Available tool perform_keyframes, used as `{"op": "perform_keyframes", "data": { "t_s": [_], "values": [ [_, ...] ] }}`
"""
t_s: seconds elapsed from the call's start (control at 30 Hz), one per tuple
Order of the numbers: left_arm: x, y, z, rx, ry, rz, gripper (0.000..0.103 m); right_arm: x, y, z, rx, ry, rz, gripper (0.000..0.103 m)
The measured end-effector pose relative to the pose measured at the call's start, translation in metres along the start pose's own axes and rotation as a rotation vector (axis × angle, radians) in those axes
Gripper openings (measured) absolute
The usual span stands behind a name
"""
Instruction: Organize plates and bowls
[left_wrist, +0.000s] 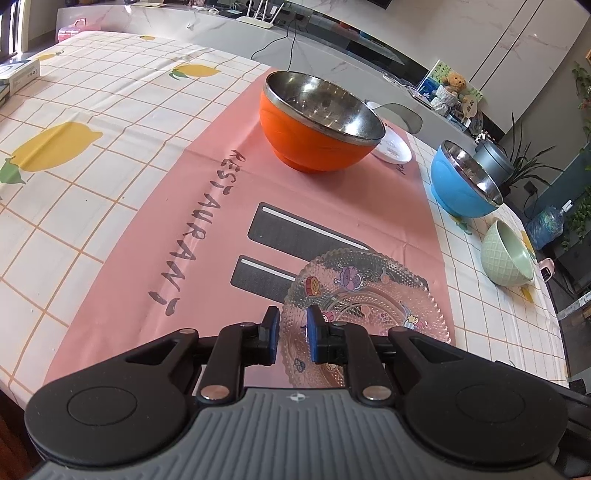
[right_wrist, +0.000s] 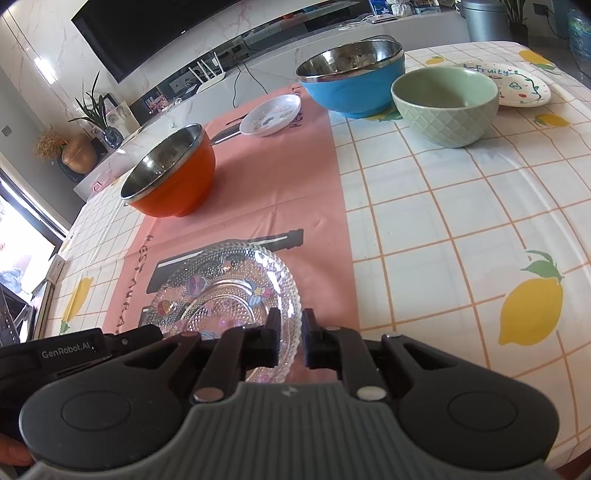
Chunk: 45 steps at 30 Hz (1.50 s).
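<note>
Fingers: left gripper (left_wrist: 291, 334) and right gripper (right_wrist: 290, 341) both narrowly parted astride glass plate (right_wrist: 229, 295) rim, grip unconfirmed | plate on tabletop (right_wrist: 443, 221) | bowls unstacked, sorting judged barely begun

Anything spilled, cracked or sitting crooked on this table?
Nothing stands out. The orange bowl, blue bowl and green bowl stand upright and look empty; the glass plate lies flat on the pink mat.

The orange bowl (left_wrist: 319, 122) is hiding part of the white plate (left_wrist: 395, 147). The tongs (right_wrist: 289, 343) are covering the glass plate's (right_wrist: 229, 295) near edge.
</note>
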<state>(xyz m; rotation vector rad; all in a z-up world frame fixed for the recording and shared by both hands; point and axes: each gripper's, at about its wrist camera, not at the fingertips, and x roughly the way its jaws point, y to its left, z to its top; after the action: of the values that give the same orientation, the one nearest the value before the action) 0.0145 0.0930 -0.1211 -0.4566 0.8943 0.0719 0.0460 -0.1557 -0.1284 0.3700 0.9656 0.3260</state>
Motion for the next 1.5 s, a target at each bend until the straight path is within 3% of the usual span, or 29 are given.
{"op": "perform_keyframes", "data": {
  "t_s": [0.1, 0.23, 0.53, 1.03, 1.5],
  "values": [
    [-0.004, -0.002, 0.002, 0.007, -0.017, 0.003, 0.031, -0.003, 0.001, 0.000, -0.009, -0.012, 0.000, 0.013],
    [-0.014, -0.007, 0.004, 0.027, -0.059, 0.022, 0.045, -0.012, 0.002, 0.003, -0.030, -0.041, 0.000, 0.031],
    [-0.035, -0.041, 0.015, 0.105, -0.137, -0.019, 0.057, -0.040, -0.007, 0.015, -0.077, -0.113, -0.042, 0.043],
    [-0.028, -0.128, 0.028, 0.236, -0.158, -0.162, 0.067, -0.102, -0.041, 0.054, -0.172, -0.321, -0.141, 0.062],
    [0.016, -0.194, 0.052, 0.274, -0.110, -0.249, 0.067, -0.112, -0.098, 0.105, -0.122, -0.365, -0.224, 0.063]
  ]
}}
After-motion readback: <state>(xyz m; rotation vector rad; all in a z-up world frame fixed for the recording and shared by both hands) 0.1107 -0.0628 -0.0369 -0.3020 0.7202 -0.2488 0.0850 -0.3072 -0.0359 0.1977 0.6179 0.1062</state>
